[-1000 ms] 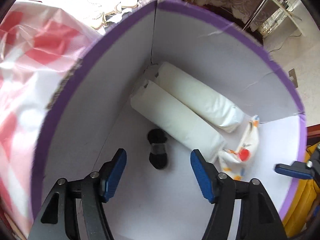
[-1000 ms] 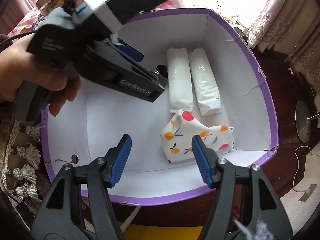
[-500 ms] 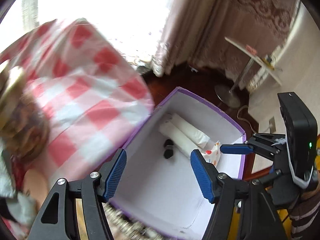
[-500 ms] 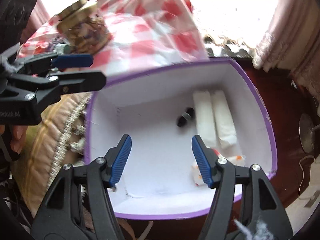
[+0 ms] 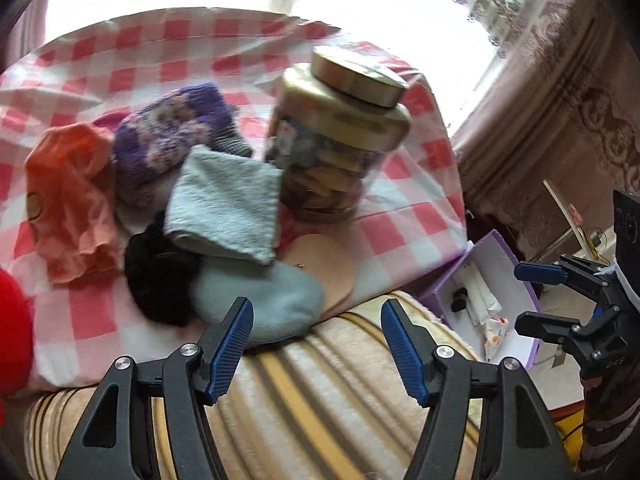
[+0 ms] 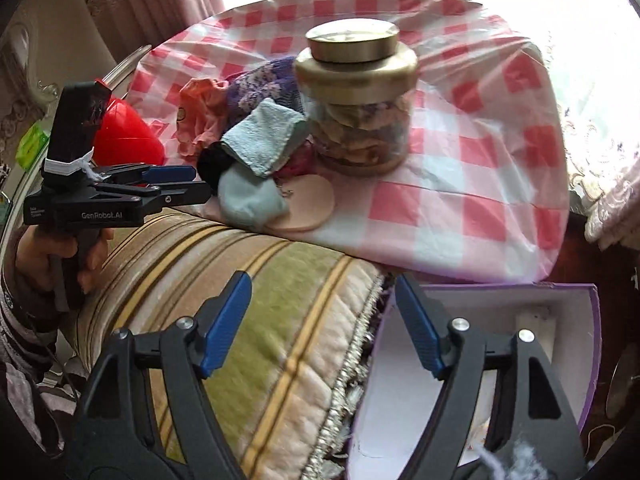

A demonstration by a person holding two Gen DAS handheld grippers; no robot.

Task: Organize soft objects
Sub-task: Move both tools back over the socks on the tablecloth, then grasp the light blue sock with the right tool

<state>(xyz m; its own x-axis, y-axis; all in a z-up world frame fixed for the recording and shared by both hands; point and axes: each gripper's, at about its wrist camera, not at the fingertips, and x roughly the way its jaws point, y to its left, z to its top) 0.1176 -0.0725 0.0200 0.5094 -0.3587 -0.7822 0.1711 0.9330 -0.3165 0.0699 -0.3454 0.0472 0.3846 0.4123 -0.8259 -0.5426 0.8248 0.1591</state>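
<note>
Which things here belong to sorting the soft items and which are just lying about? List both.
Part of the job: purple box; light blue sock; folded blue cloth; purple knit piece; orange garment; black sock.

Just lying about: glass jar; round beige disc; red object; striped cushion.

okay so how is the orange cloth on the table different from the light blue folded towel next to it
The orange cloth is thin, crumpled and frilly at its edge; the light blue towel is thicker, fuzzy and folded into a neat square. The orange cloth lies at the left end of the pile on the checked tablecloth; the towel sits on top of other items, close beside the jar. Both are soft things, outside the purple box, and neither gripper holds them.
</note>
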